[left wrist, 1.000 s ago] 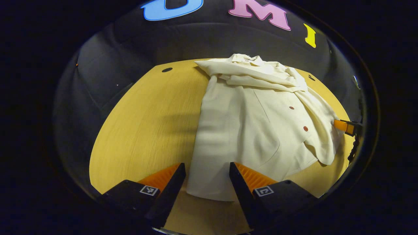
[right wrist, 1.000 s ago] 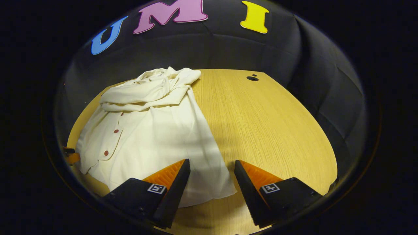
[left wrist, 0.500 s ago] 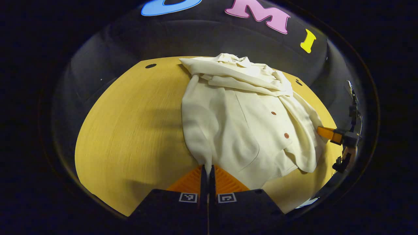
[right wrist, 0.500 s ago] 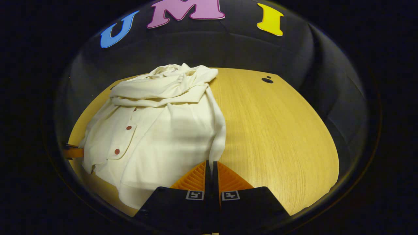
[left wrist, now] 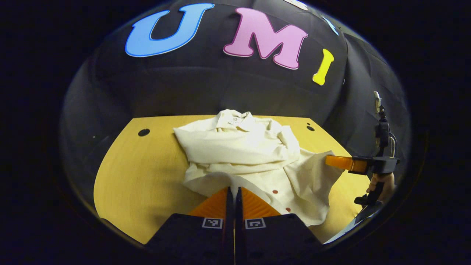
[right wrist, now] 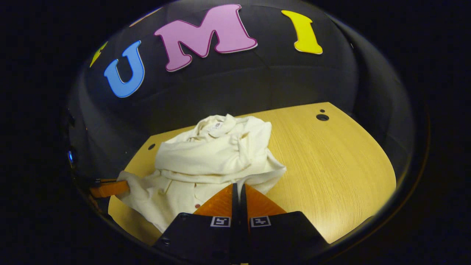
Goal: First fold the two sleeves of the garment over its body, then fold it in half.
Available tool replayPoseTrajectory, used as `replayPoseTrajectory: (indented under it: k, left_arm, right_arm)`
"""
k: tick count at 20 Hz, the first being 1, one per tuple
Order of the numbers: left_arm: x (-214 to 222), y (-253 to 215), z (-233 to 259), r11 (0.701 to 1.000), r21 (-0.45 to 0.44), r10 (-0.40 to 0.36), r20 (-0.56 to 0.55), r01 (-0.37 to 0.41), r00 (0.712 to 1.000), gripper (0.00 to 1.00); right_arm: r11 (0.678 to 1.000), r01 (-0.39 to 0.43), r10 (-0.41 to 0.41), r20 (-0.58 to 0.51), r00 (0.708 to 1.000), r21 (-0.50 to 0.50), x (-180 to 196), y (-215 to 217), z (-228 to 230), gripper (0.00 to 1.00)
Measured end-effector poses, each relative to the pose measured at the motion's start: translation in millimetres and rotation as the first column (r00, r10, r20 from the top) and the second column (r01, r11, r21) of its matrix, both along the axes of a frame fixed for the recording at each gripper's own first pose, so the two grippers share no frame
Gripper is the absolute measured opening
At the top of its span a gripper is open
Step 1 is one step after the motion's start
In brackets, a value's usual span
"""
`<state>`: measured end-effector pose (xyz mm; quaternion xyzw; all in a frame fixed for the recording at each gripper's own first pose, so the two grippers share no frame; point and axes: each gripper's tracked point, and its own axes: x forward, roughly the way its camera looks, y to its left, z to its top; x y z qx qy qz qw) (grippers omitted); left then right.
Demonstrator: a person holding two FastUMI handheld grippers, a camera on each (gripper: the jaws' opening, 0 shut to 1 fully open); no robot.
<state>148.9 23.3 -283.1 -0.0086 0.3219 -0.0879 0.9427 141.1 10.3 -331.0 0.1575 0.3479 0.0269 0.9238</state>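
A cream button-up shirt (left wrist: 246, 154) lies on the wooden table (left wrist: 140, 173), both sleeves folded across its chest and the collar toward the back wall. My left gripper (left wrist: 233, 189) is shut on the shirt's lower left hem corner, lifted off the table. My right gripper (right wrist: 239, 186) is shut on the lower right hem corner of the shirt (right wrist: 209, 154), also raised. In the left gripper view the right gripper (left wrist: 340, 162) shows at the far right, held by a hand (left wrist: 381, 182). The left gripper's fingers (right wrist: 108, 188) show at the left edge of the right gripper view.
The table (right wrist: 331, 165) has small round holes (left wrist: 144, 132) near its back corners, one also seen as a hole (right wrist: 322, 117) in the right gripper view. The black booth wall stands close behind the collar. Bare wood lies to either side of the shirt.
Both grippers went from open to shut on the hem corners, then lifted and carried the hem forward toward the collar. The shirt's lower half now hangs bunched between them.
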Motion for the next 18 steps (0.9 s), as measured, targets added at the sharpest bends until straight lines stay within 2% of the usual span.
replayPoseTrajectory:
  k: [2, 3, 4, 5, 7, 8, 9, 11, 12, 14, 16, 18]
  left_arm:
    - [33, 4, 17, 1.0, 0.016, 0.005, 0.066, -0.006, 0.998, 0.07]
    - [45, 6, 23, 1.0, 0.012, 0.008, 0.097, -0.009, 0.995, 0.04]
    - [61, 6, 32, 1.0, 0.003, 0.008, 0.131, -0.009, 0.991, 0.07]
    - [81, 6, 37, 1.0, 0.003, 0.006, 0.151, -0.007, 0.989, 0.08]
    - [113, 10, 42, 1.0, 0.016, -0.027, 0.211, 0.024, 0.977, 0.08]
    - [132, 15, 42, 0.999, 0.029, -0.036, 0.234, 0.03, 0.972, 0.09]
    - [151, 22, 36, 0.999, 0.036, -0.037, 0.231, 0.03, 0.972, 0.09]
    - [184, 26, 31, 0.999, 0.003, -0.053, 0.268, 0.054, 0.962, 0.12]
    - [200, 25, 27, 0.996, -0.008, -0.078, 0.299, 0.084, 0.951, 0.09]
    - [230, 31, 2, 0.994, 0.025, -0.11, 0.312, 0.107, 0.944, 0.1]
    - [252, 41, -28, 0.995, 0.041, -0.103, 0.308, 0.095, 0.946, 0.1]
    - [267, 61, -46, 0.998, 0.055, -0.031, 0.305, 0.015, 0.952, 0.12]
  right_arm:
    - [1.0, 0.005, -0.006, 0.072, 0.997, 0.007, 38, 5, 18, 0.05]
    - [1.0, 0.011, -0.012, 0.107, 0.994, 0.009, 55, 5, 27, 0.04]
    - [1.0, 0.021, -0.02, 0.141, 0.99, -0.004, 73, -1, 33, 0.0]
    - [0.999, 0.041, -0.037, 0.164, 0.986, -0.016, 90, -9, 36, 0.05]
    - [0.997, 0.079, -0.077, 0.207, 0.975, -0.001, 123, -20, 46, 0.05]
    - [0.996, 0.092, -0.087, 0.214, 0.973, -0.013, 135, -26, 44, 0.0]
    - [0.994, 0.104, -0.093, 0.219, 0.971, -0.037, 146, -32, 40, 0.04]
    - [0.992, 0.116, -0.101, 0.229, 0.968, -0.056, 170, -37, 29, 0.04]
    - [0.991, 0.117, -0.098, 0.227, 0.969, -0.069, 179, -38, 21, 0.05]
    - [0.983, 0.125, -0.094, 0.225, 0.97, -0.131, 200, -46, 1, 0.05]
    - [0.974, 0.146, -0.106, 0.221, 0.97, -0.176, 220, -51, -19, 0.05]
    - [0.958, 0.163, -0.121, 0.183, 0.976, -0.234, 238, -61, -42, 0.05]
